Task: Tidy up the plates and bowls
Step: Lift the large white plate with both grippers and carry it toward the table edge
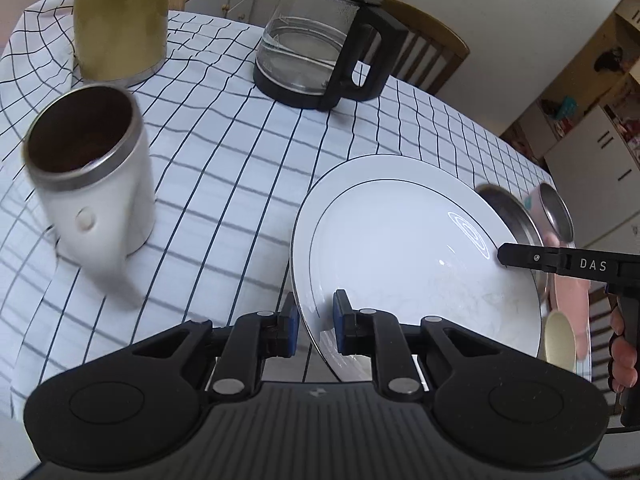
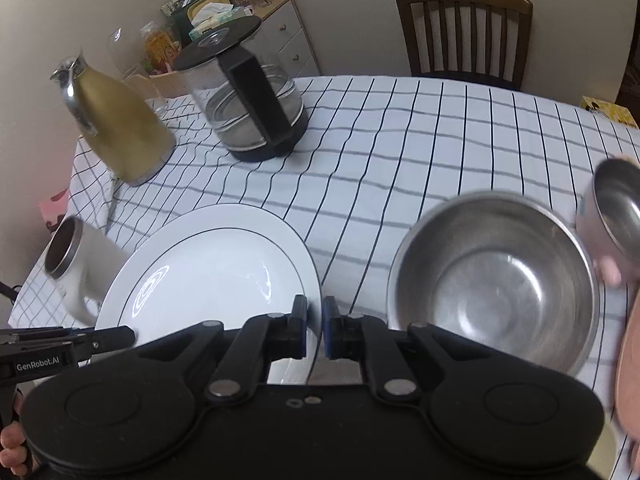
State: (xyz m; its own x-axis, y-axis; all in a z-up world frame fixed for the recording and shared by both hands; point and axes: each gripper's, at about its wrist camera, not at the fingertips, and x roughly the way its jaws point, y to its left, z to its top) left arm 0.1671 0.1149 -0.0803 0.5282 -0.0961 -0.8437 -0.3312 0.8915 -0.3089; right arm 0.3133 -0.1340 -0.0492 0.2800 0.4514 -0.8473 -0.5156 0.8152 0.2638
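While both tongs [image 1: 314, 322] [image 2: 315, 326] pinch opp. rims, plate [image 1: 400, 240] hangs btwn.

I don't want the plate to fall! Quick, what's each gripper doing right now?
Left gripper: closed on the rim of the white plate.
Right gripper: closed on the plate's opposite rim.

Black tongs [image 1: 316, 326], blue pads [image 1: 340, 320], silver pivot screws (white lettering alongside)
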